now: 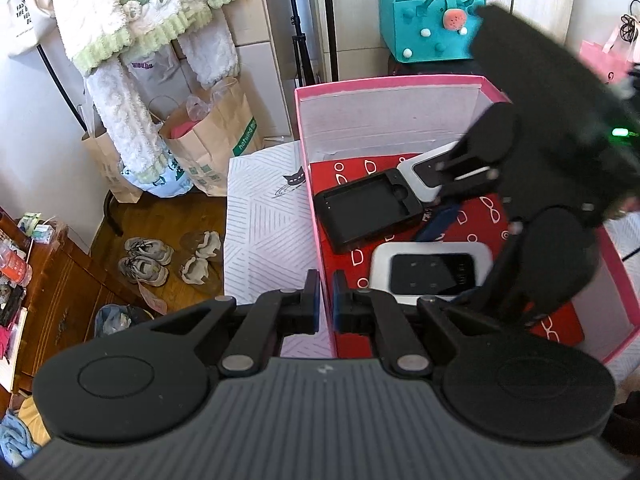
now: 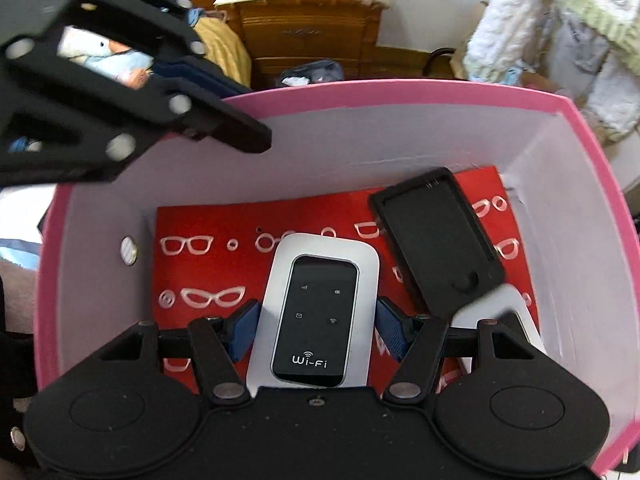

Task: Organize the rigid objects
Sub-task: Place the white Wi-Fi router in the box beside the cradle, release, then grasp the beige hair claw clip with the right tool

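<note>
A pink box [image 1: 306, 184] [image 2: 400, 92] with a red glasses-print floor holds a white Wi-Fi router [image 2: 316, 312] [image 1: 430, 270], a black tray-like case [image 1: 368, 210] [image 2: 438, 240] and a second white device [image 1: 428, 174] partly under the case. My right gripper [image 2: 316, 330] reaches into the box, its blue pads [image 2: 245, 330] on both sides of the Wi-Fi router, a little apart from its sides. My left gripper [image 1: 327, 304] is nearly closed astride the box's left wall, just above its rim. It also shows in the right wrist view [image 2: 224, 120].
The box sits on a white striped cloth [image 1: 264, 216]. A teal bag [image 1: 430, 24] stands behind it. Paper bags [image 1: 212, 140], shoes [image 1: 146, 260] and a wooden dresser [image 2: 308, 36] are on the floor around.
</note>
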`<state>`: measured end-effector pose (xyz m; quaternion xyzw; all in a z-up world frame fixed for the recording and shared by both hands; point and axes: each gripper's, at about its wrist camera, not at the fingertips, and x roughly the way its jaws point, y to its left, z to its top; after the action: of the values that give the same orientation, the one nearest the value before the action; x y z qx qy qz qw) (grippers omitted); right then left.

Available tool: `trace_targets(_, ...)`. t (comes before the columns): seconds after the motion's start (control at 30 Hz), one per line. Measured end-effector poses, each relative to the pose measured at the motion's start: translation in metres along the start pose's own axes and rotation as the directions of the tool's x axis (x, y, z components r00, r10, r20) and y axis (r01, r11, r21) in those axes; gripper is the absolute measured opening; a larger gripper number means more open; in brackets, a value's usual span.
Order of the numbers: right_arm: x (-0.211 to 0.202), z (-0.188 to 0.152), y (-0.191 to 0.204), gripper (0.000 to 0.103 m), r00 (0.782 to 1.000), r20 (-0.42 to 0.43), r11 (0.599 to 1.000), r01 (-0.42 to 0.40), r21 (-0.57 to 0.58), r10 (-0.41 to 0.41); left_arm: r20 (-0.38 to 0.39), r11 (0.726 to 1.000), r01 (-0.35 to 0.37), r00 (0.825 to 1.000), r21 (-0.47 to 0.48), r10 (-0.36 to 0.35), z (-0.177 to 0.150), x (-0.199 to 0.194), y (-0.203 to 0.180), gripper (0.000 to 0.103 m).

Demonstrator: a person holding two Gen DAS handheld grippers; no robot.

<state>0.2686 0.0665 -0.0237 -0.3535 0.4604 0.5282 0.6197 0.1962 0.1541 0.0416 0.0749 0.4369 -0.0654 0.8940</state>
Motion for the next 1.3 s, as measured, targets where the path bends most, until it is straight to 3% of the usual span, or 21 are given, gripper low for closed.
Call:
trace_targets(0.1, 0.006, 0.007, -0.005, 0.067, 0.999, -0.024, 1.0, -0.026, -0.007, 0.025, 0.009, 1.0, 0.003, 1.0, 0.0, -0.003, 0.0, -0.001, 0.0, 0.005)
trace_targets(0.2, 0.0, 0.011, 0.0, 0.063, 0.998, -0.01, 0.995, 0.056, -0.076, -0.057, 0.01, 1.0, 0.008, 1.0, -0.009, -0.008, 0.0, -0.002, 0.001, 0.005)
trace_targets(0.33, -0.003, 0.015, -0.002, 0.063, 0.997, 0.023, 0.996, 0.076, -0.055, -0.075, 0.016, 1.0, 0.005, 1.0, -0.007, -0.005, -0.002, -0.002, 0.0, 0.005)
trace_targets(0.53, -0.038, -0.008, 0.0, 0.066, 0.978, 0.157, 0.991, 0.134, 0.013, -0.134, 0.026, 1.0, 0.008, 1.0, -0.003, -0.008, -0.004, -0.004, 0.0, 0.005)
trace_targets(0.7, -0.086, -0.049, -0.005, 0.068, 0.938, 0.289, 0.973, 0.14, 0.181, -0.189, 0.031, 1.0, 0.022, 0.999, -0.001, -0.022, -0.005, -0.004, 0.002, 0.005)
trace_targets(0.83, -0.125, -0.099, -0.007, 0.074, 0.876, 0.391, 0.931, 0.152, 0.333, -0.282, 0.037, 1.0, 0.03, 0.999, -0.005, -0.03, -0.005, -0.003, 0.003, 0.006)
trace_targets(1.0, -0.157, -0.151, -0.02, 0.074, 0.783, 0.428, 0.844, 0.22, 0.49, -0.452, 0.05, 0.999, 0.042, 0.998, -0.02, -0.041, -0.007, -0.003, 0.007, 0.006)
trace_targets(1.07, -0.167, -0.17, -0.027, 0.074, 0.758, 0.412, 0.801, 0.235, 0.55, -0.506, 0.049, 0.998, 0.048, 0.998, -0.027, -0.047, -0.009, -0.004, 0.008, 0.006)
trace_targets(1.17, -0.174, -0.194, -0.039, 0.075, 0.742, 0.371, 0.741, 0.245, 0.625, -0.558, 0.049, 0.999, 0.049, 0.998, -0.023, -0.048, -0.008, -0.003, 0.008, 0.006)
trace_targets(1.3, -0.161, -0.21, -0.066, 0.079, 0.758, 0.277, 0.653, 0.247, 0.716, -0.59, 0.047, 0.998, 0.05, 0.998, -0.03, -0.048, -0.007, -0.003, 0.008, 0.006)
